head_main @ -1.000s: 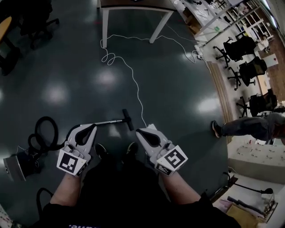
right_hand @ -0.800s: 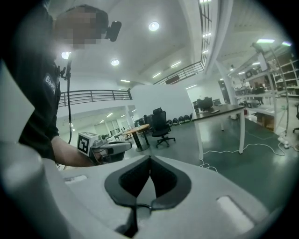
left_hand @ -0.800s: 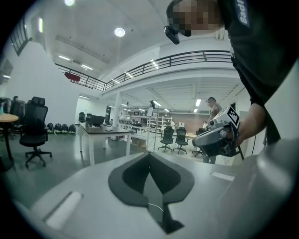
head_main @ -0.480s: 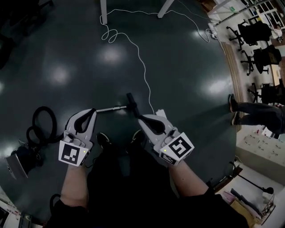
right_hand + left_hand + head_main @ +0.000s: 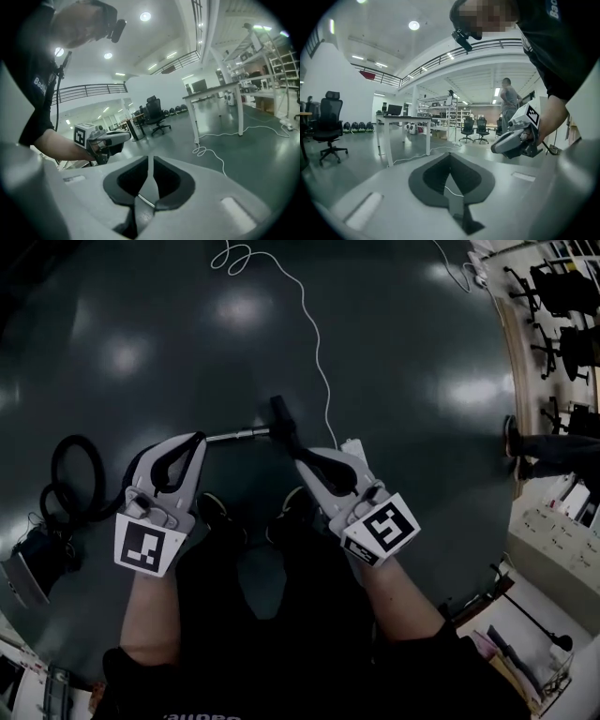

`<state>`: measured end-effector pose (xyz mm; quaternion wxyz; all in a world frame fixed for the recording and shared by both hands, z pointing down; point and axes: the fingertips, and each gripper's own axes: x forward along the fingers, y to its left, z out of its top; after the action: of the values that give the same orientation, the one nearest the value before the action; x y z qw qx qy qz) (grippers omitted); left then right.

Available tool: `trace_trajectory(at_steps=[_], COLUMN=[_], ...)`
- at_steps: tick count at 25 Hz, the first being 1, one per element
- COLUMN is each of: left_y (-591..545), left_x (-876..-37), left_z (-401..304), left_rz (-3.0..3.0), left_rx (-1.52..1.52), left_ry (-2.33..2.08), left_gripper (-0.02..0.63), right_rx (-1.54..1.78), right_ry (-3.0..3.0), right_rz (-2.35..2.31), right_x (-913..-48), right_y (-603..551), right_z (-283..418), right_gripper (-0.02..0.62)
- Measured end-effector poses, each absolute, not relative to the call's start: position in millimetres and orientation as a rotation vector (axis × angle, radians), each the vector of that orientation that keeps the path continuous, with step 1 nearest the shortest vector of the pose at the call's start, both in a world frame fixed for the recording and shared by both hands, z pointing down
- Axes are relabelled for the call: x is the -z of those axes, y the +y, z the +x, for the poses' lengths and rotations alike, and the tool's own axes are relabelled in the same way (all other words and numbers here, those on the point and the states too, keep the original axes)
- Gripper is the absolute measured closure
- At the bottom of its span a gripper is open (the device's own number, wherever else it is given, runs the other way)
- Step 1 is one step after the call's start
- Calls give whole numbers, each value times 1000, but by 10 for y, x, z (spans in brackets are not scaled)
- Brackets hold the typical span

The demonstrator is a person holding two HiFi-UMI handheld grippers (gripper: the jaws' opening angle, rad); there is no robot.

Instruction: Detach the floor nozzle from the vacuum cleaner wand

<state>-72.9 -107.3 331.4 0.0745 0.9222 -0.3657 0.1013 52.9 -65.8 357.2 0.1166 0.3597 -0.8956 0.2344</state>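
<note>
On the dark floor lies the vacuum's metal wand (image 5: 239, 435), joined to the black floor nozzle (image 5: 284, 432) at its right end. A black hose (image 5: 70, 474) loops left of the wand to the vacuum body (image 5: 28, 568). My left gripper (image 5: 195, 439) (image 5: 450, 157) hovers by the wand's left part, shut and empty. My right gripper (image 5: 302, 463) (image 5: 150, 159) hangs just in front of the nozzle. Its jaws have just been opening and show a narrow slit with nothing between them. Each gripper view shows the other gripper: the right gripper (image 5: 515, 140) and the left gripper (image 5: 108, 140).
A white cable (image 5: 314, 324) snakes across the floor down to the nozzle. The person's shoes (image 5: 214, 512) stand just behind the wand. Office chairs (image 5: 562, 296) and another person's legs (image 5: 553, 451) are at the right. A white table (image 5: 215, 98) stands farther off.
Both grippers have sunk toward the floor, and the wand and nozzle now lie close in front of their tips. The right jaws have parted slightly.
</note>
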Motion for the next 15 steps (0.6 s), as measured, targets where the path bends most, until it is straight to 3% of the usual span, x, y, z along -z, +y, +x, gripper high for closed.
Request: trace_trajectory(at_steps=[15], left_y=[-985], left_x=[-5516], left_z=[-452], left_rz=[2881], left_rx=[-630], left_ry=[-715], left_gripper=[606], right_rx=[-635], right_ry=[-2634], right_rz=[925], right_x=[-5476], right_y=[-783], right_z=[498], right_gripper=[527])
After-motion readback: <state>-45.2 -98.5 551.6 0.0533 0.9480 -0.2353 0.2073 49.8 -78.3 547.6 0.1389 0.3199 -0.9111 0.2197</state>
